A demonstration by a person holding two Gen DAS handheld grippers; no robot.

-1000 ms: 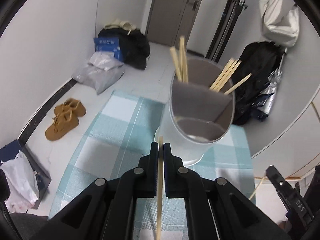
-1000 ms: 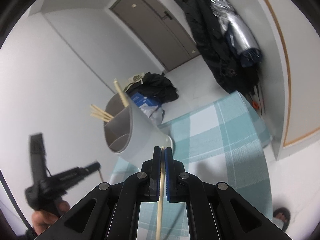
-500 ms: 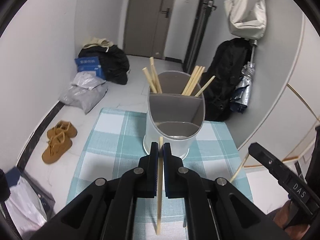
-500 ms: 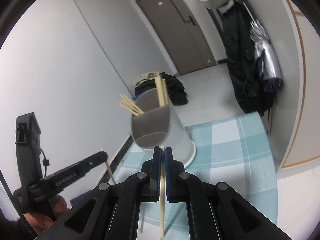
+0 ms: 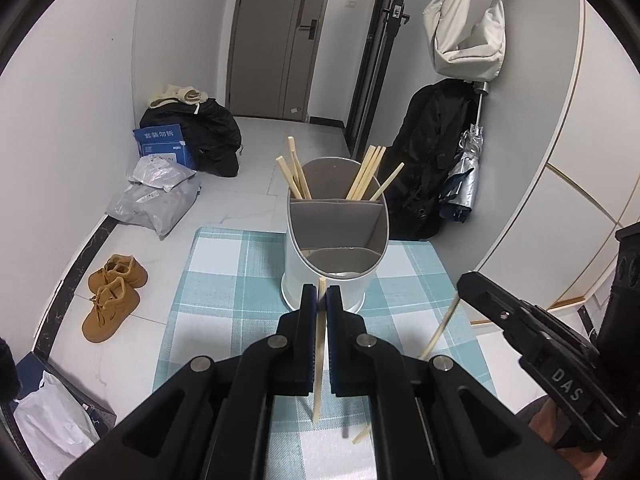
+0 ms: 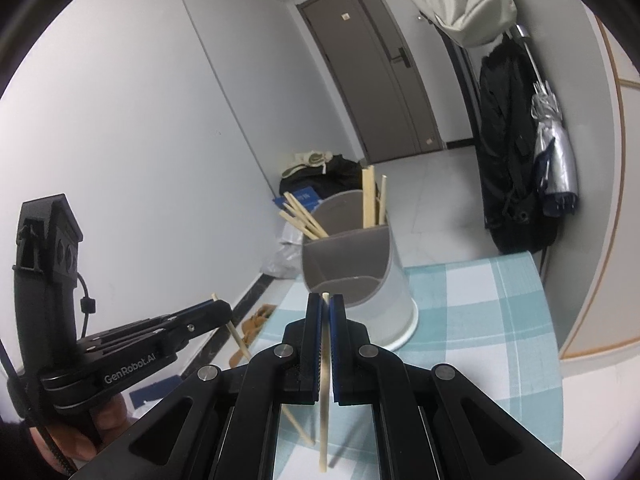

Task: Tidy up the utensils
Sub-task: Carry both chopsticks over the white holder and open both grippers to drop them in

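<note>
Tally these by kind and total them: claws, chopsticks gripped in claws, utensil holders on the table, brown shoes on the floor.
Claws: 2, left claw and right claw
Gripped chopsticks: 2, left chopstick and right chopstick
Utensil holder: 1
Brown shoes: 2, far shoe and near shoe
Total: 7

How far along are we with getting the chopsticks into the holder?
Done: several chopsticks already stand in the two rear compartments of the holder. In hand: the left tool and the right tool each clamp one chopstick short of the holder. Left: dropping those two in. No loose chopsticks show on the tablecloth.
</note>
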